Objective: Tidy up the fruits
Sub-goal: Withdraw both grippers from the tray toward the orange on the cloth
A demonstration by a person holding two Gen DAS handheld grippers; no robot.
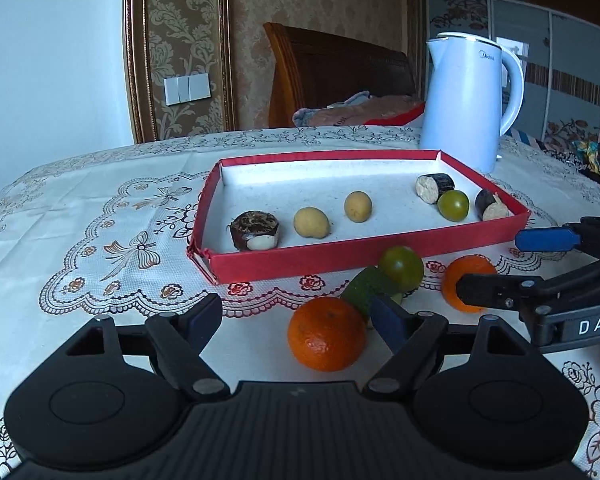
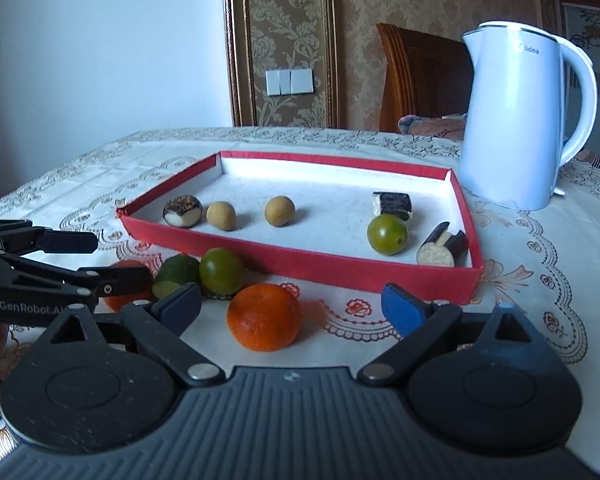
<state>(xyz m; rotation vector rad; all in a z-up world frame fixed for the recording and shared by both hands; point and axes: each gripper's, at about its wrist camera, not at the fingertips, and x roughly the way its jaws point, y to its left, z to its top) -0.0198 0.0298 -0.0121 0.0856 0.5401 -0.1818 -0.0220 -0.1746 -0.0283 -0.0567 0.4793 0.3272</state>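
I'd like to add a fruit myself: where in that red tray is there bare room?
The red tray is bare along its back wall and between the round tan fruit and the green tomato. Its right end is crowded, as is the cloth in front.

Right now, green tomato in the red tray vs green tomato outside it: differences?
The tray tomato sits inside the red tray, between two dark cut pieces; the outside tomato rests on the tablecloth against the tray's front wall. The tray tomato stands apart from its neighbours; the outside tomato touches a cut green piece. The tray tomato looks lighter, yellower. Both are round, smooth, about equal in size.
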